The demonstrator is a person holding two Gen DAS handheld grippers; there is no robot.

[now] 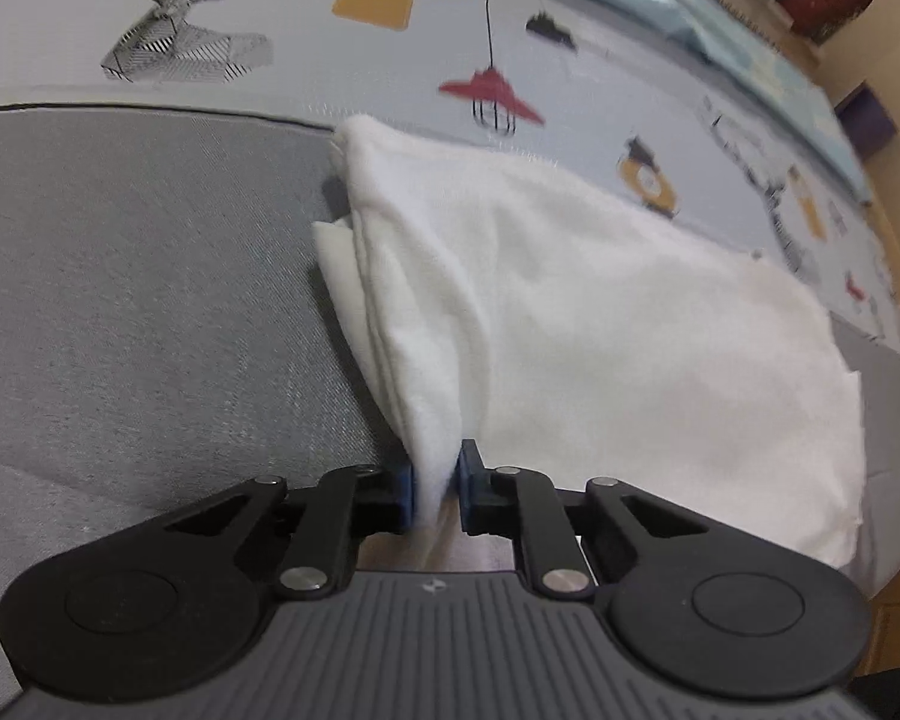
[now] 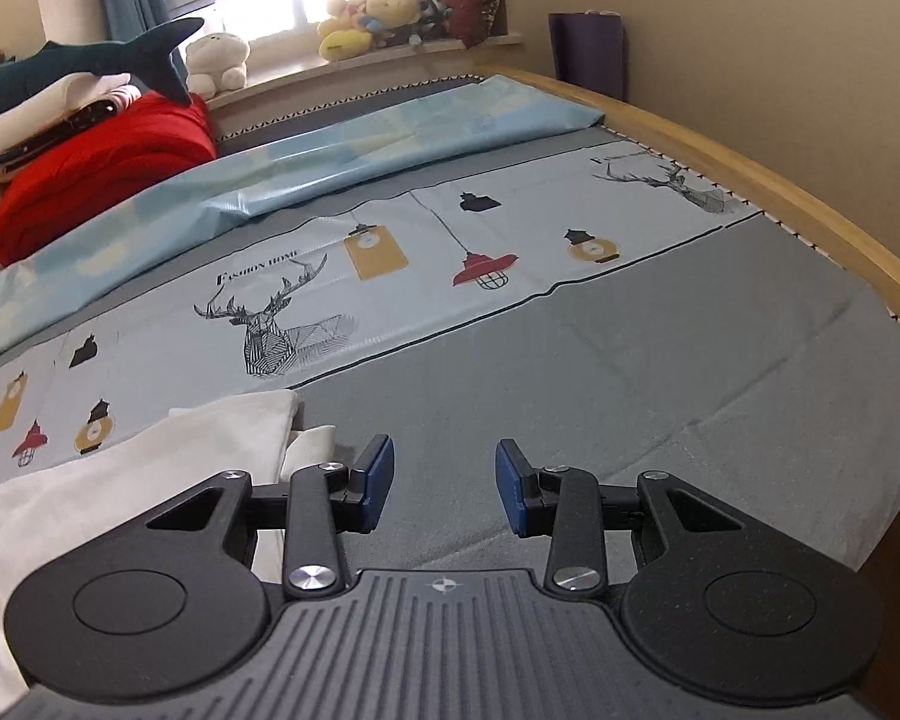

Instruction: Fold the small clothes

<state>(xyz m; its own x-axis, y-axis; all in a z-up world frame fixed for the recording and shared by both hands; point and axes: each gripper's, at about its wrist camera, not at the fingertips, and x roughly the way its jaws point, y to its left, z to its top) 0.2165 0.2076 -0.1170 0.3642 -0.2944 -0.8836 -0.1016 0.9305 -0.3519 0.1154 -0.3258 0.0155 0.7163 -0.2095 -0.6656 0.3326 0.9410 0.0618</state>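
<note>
A small white garment [image 1: 600,312] lies on the bed, partly folded, with a layered edge lifted on its left side. My left gripper [image 1: 437,489] is shut on that lifted edge, with cloth pinched between its blue pads. In the right wrist view the same white garment [image 2: 150,468] lies at the lower left. My right gripper [image 2: 444,489] is open and empty, hovering over the grey sheet just right of the garment.
The bed has a grey sheet [image 2: 660,372] and a light-blue printed band with deer and lamps [image 2: 330,300]. A blue cover [image 2: 330,156], red bedding [image 2: 108,180] and plush toys [image 2: 366,18] lie at the far side. A wooden bed frame [image 2: 780,180] runs along the right.
</note>
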